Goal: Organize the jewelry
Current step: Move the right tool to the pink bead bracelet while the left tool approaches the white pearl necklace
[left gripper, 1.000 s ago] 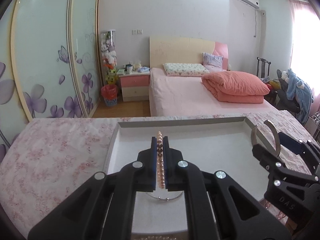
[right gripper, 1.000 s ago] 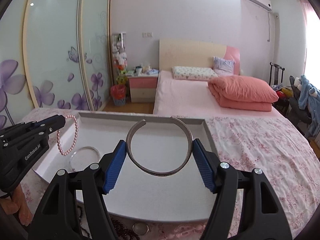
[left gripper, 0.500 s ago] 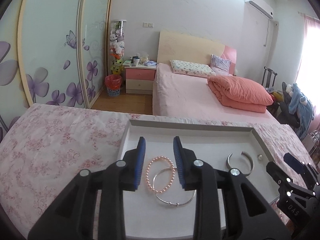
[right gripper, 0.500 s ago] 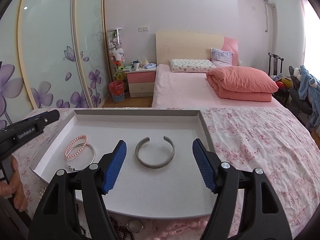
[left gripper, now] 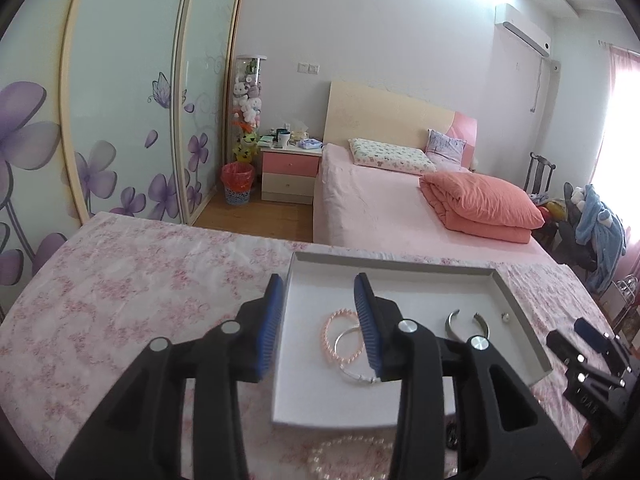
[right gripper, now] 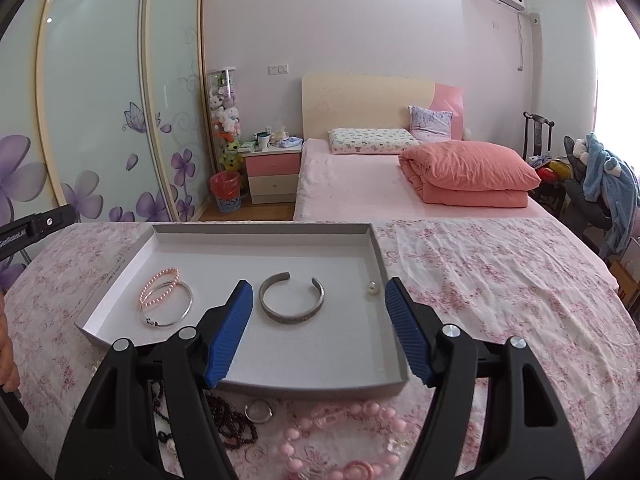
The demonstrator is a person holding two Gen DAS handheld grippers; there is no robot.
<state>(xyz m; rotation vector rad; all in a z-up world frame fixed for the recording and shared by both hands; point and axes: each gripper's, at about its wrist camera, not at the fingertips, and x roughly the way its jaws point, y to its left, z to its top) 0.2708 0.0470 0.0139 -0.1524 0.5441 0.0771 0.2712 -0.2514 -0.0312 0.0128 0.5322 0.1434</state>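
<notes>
My left gripper [left gripper: 318, 312] is opening with nothing between its pads; my right gripper [right gripper: 320, 328] stands wide and empty. In the grey tray [right gripper: 260, 230], the pink pearl bracelet [right gripper: 158, 286] overlaps a thin silver bangle [right gripper: 168, 306], the silver cuff [right gripper: 291, 298] beside them.

Three bracelets [right gripper: 165, 298], one pearl [right gripper: 372, 288], one tray [right gripper: 260, 234]

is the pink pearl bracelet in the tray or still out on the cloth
In the tray. The pink pearl bracelet lies flat on the tray floor near its left wall, overlapping the thin silver bangle, with no claw touching it.
</notes>
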